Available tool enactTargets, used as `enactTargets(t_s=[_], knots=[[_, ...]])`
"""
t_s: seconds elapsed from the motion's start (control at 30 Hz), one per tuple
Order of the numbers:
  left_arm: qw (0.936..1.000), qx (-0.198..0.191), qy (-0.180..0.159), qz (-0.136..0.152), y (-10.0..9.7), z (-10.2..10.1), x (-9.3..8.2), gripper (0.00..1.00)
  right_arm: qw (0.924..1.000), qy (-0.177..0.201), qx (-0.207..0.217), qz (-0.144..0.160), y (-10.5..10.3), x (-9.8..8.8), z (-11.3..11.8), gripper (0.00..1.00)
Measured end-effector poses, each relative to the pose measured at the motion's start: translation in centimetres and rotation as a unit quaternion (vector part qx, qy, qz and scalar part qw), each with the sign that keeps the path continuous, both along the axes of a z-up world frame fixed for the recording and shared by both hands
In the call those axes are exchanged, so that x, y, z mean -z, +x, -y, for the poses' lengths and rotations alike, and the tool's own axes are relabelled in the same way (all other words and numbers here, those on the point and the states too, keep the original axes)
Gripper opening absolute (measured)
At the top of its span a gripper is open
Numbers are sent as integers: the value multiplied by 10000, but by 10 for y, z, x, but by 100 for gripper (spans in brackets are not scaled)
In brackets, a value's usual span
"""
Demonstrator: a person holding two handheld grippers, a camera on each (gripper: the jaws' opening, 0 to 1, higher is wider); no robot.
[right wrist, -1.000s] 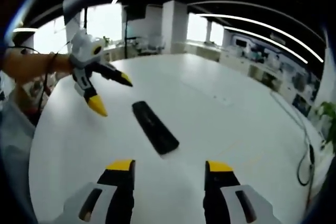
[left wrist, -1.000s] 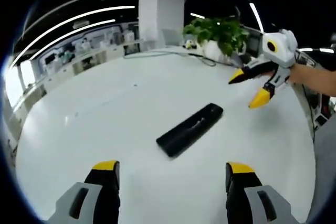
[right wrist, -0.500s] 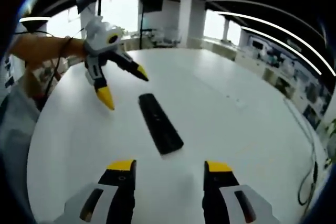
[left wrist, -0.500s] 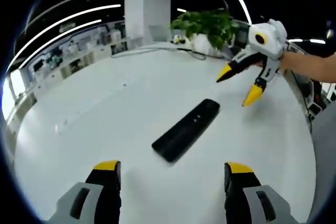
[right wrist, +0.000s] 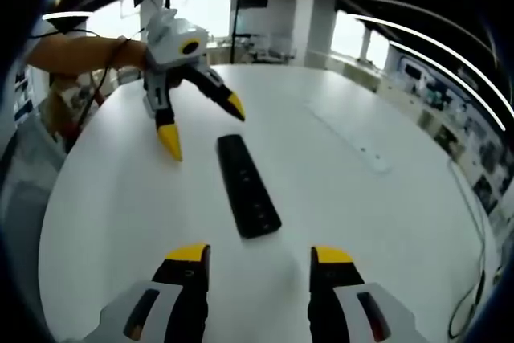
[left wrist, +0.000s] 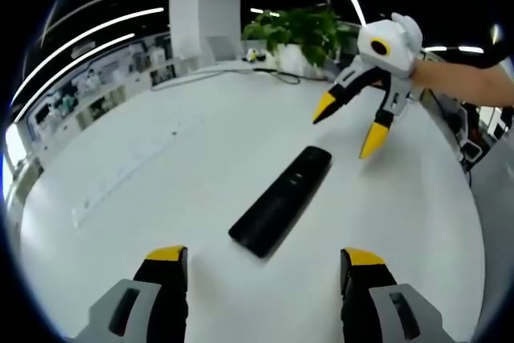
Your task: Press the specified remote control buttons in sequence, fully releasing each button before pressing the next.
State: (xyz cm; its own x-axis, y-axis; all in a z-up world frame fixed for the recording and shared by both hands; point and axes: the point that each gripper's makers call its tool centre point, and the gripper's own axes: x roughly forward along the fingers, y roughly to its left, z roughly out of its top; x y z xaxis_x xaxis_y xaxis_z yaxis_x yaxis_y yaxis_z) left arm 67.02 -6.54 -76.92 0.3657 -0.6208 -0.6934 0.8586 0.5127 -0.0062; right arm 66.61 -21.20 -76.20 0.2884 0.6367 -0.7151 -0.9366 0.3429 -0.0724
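A black remote control [left wrist: 280, 200] lies flat on the white table [left wrist: 144, 174], its long axis running away from me in both views. In the left gripper view my left gripper [left wrist: 261, 267] stands open just short of the remote's near end, nothing between its jaws. My right gripper [left wrist: 347, 128] comes in from the upper right, open, its yellow tips hanging above the table by the remote's far end. In the right gripper view the remote [right wrist: 247, 185] lies ahead of my open right gripper [right wrist: 259, 256], and my left gripper [right wrist: 202, 123] hovers open over the remote's far end.
A potted green plant [left wrist: 295, 34] and a white pillar [left wrist: 204, 22] stand past the table's far edge, with a cable [left wrist: 265, 75] lying near them. A person's forearm [left wrist: 462, 86] reaches in from the right. A narrow strip [right wrist: 347, 136] runs across the tabletop.
Both grippers have closed in on the remote: each view shows it larger and the opposite gripper nearer its far end. The remote itself has stayed put. Both stay open.
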Motion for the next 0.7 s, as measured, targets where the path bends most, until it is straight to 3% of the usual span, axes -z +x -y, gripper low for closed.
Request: enactTargets(t_s=[0.7], knots=[[9965,820,169,-16,3,23,-2,70,9974,-404,-591,-95,9,11,-12,43]])
